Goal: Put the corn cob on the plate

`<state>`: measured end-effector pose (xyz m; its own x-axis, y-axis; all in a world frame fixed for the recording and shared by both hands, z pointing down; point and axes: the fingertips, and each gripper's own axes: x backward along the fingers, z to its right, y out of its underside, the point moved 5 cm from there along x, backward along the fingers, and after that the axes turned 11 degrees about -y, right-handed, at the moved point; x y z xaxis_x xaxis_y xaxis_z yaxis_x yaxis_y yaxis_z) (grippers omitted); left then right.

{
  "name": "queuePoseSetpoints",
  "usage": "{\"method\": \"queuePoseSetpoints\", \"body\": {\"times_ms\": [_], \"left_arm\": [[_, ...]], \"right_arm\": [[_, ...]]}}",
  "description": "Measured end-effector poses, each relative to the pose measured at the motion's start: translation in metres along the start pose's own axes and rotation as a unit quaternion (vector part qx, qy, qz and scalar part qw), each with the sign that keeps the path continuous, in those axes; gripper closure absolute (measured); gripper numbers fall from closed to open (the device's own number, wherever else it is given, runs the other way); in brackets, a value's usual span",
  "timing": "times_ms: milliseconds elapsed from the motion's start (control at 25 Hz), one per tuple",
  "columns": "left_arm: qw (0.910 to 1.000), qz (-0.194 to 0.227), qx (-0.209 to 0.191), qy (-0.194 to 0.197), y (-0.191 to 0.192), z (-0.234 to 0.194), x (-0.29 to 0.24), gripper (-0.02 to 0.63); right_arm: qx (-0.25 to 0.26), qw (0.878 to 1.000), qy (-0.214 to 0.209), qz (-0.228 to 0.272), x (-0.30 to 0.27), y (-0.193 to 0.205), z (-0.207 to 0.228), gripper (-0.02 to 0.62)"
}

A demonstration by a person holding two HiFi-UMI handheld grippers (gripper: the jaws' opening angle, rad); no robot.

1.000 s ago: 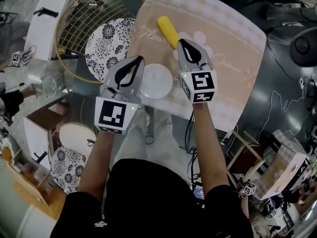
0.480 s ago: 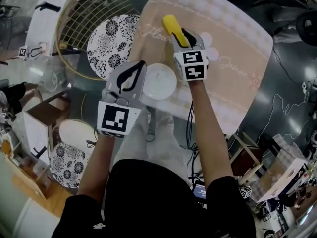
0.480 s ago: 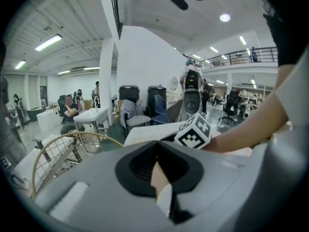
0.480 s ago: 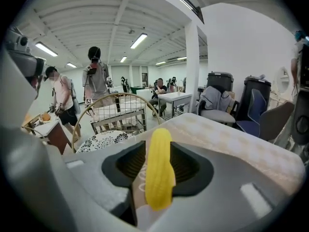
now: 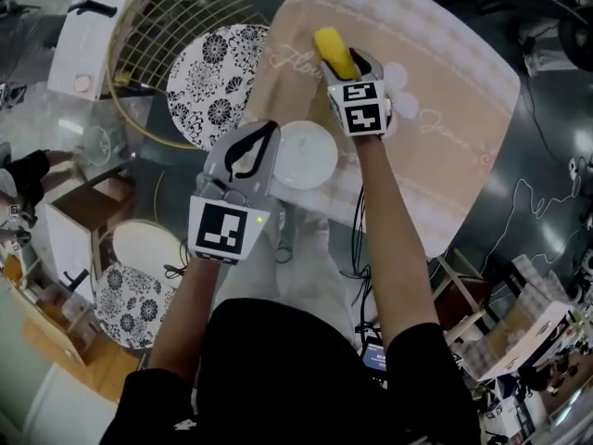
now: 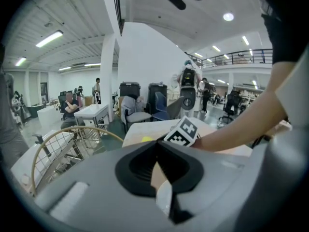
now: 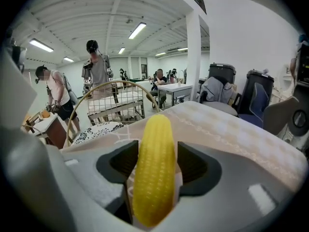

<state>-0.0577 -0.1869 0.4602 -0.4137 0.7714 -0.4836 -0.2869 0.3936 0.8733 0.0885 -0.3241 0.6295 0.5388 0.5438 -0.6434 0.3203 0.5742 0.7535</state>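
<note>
Poised with the right gripper (image 5: 346, 60) over the corn cob (image 5: 333, 51), which lies on the cloth-covered surface (image 5: 445, 82) just far of the white plate (image 5: 310, 160). Opening the fingers (image 7: 195, 168) to either side of the cob without pressing yet, probably to straddle it for a pickup. Parked with the left gripper (image 5: 263, 130) by the plate's left edge, fingers clenched on nothing, seemingly clear of the short carry.

Beige cloth (image 5: 445, 82) spread flat; gold-rimmed wire rack (image 5: 148, 35) just beside its left edge.
</note>
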Motion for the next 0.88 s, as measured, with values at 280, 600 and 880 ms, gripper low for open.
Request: {"method": "queuePoseSetpoints", "body": {"times_ms": [280,600,880], "left_arm": [[0.9999,-0.002,-0.013,0.002,0.008,-0.006,-0.001,0.601],[0.9999,-0.006,-0.015,0.000,0.011,-0.008,-0.001,0.601],[0.9999,-0.006,-0.015,0.003,0.011,-0.004,-0.004,0.601]], "right_arm": [[-0.003,1.000,-0.005,-0.018,-0.014,0.000,0.000,0.344],[-0.006,0.999,0.000,-0.034,-0.018,0.002,0.001,0.337],[-0.007,0.999,-0.005,-0.035,-0.019,0.002,0.001,0.337]]}}
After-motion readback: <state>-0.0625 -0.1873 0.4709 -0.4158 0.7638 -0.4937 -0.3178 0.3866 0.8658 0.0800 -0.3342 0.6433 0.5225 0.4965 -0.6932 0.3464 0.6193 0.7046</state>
